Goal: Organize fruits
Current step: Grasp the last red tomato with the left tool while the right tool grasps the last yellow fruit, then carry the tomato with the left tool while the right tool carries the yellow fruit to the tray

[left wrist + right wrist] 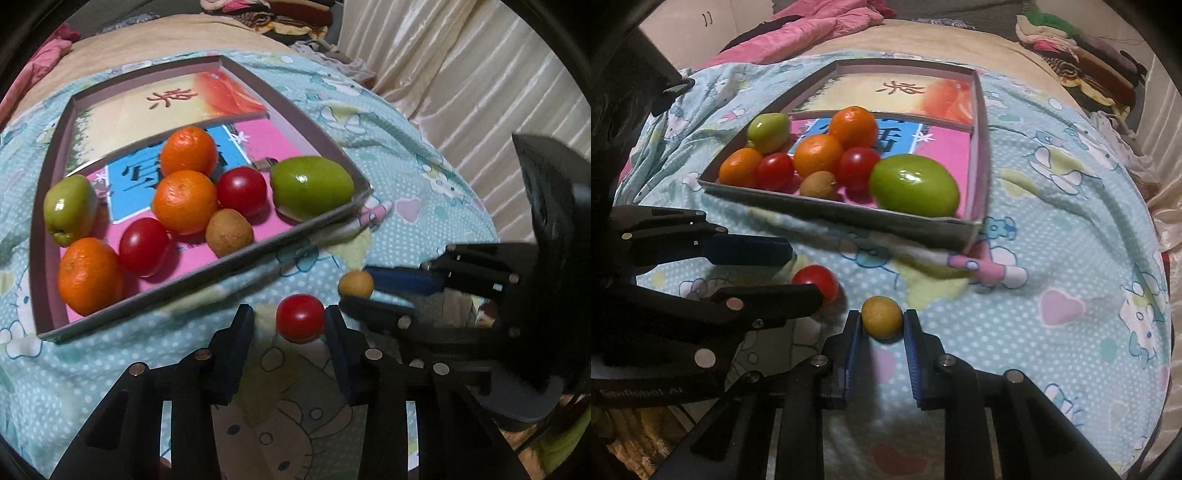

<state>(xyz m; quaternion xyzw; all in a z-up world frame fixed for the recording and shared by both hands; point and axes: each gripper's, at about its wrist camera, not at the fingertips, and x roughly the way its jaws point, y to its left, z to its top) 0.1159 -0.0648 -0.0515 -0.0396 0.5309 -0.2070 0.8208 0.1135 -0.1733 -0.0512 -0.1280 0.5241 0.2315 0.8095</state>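
Blue, polka-dotted cartoon blanket [424,206] spread across the bed, carrying everything. Resting on it, a shallow cardboard tray [236,254] with a printed liner, divided by a low partition; far compartment bare, near compartment crowded with fruit. Two green fruits in there, the larger [312,186] hard against the right-hand corner, the other [70,210] at the left wall. Three oranges [184,201] bunched between them, two cherry tomatoes [242,190] tucked alongside, and one small brown longan [229,232] near the front wall.

Outside the tray, on the blanket just in front of it, two loose pieces lying near each other. Left gripper [290,325] angled down at a red cherry tomato [300,317], fingers part-closed with the right one touching the tomato and a gap showing at the left, so not clamped. Right gripper [881,323] pointing down beside it, fingers clamped on a small yellowish longan [882,317], pads pressing both sides, fruit low against the blanket.
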